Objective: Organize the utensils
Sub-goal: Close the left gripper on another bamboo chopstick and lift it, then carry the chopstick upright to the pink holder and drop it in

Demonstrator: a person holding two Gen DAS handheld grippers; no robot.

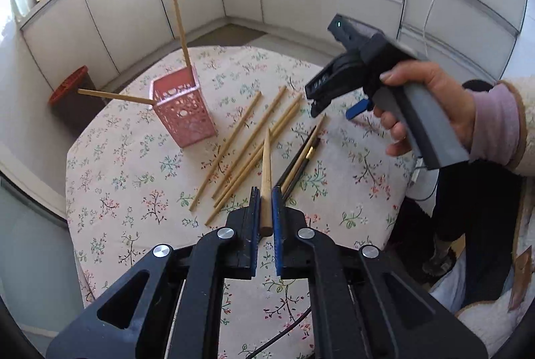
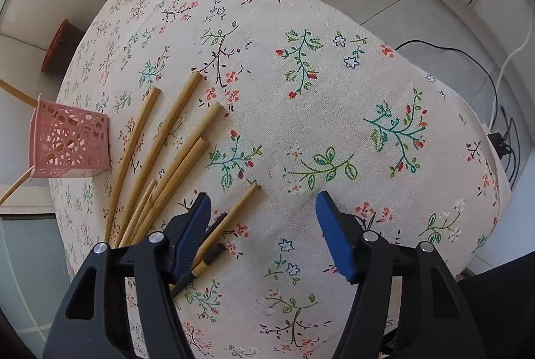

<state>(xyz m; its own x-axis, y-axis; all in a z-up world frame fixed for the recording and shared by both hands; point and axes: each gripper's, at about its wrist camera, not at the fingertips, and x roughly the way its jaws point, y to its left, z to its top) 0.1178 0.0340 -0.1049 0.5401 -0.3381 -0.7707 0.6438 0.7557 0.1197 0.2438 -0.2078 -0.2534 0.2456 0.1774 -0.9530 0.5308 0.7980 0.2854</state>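
The chopstick (image 1: 266,171) sits low in the middle of the frame, pinched tight in the left gripper (image 1: 265,212) near its thick end. It looks light, stiff and smooth. The right gripper (image 2: 264,208) is apart, holding nothing

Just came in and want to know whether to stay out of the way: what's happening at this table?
A person is sorting chopsticks into a pink perforated plastic holder on the floral tablecloth. The left hand-held gripper is shut on one light wooden chopstick. The right hand-held gripper is open and empty over the darker chopsticks near the loose wooden chopsticks on the cloth. Two chopsticks already stand in the holder.
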